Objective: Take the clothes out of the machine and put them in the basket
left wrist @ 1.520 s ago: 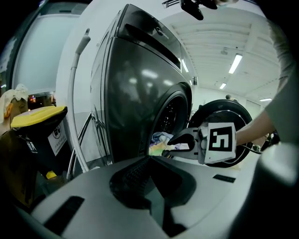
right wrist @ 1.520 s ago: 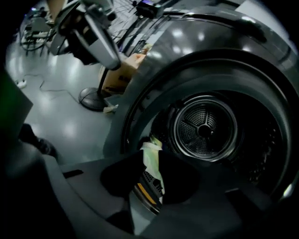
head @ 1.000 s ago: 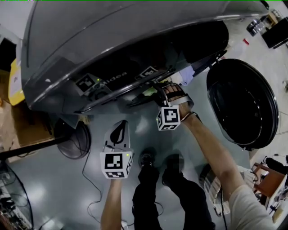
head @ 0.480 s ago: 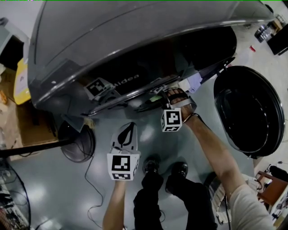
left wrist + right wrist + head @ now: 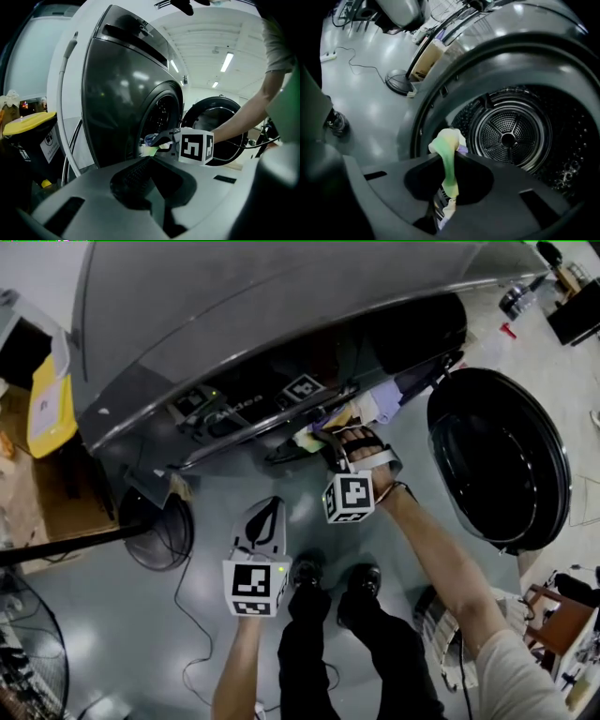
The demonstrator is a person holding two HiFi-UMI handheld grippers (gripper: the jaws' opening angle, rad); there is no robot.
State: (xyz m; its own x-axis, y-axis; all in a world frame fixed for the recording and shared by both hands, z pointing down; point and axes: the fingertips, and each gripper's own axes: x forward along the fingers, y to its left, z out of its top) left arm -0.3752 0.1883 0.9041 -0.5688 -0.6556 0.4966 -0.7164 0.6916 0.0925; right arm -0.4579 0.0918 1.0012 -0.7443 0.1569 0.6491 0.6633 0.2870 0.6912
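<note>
The grey washing machine (image 5: pixel 281 315) fills the top of the head view, its round door (image 5: pixel 497 456) swung open at the right. My right gripper (image 5: pixel 302 444) is at the mouth of the drum (image 5: pixel 506 136). Its jaws have just been closing and are now shut on a pale green and white cloth (image 5: pixel 449 159), which hangs between them. From the left gripper view, that cloth (image 5: pixel 149 151) shows at the opening beside the right gripper (image 5: pixel 161 139). More purple cloth (image 5: pixel 386 399) lies in the opening. My left gripper (image 5: pixel 270 505) hangs shut and empty below the machine front.
A white slatted basket (image 5: pixel 441 624) stands on the floor at lower right, partly behind the right arm. A dark round fan base (image 5: pixel 155 531) and a cable lie at the left. A yellow-lidded bin (image 5: pixel 30 123) stands left of the machine. The person's feet (image 5: pixel 328 577) are below the grippers.
The right gripper's jaws have closed on the pale green cloth at the drum mouth and it has lifted a little. The left gripper has risen slightly.
</note>
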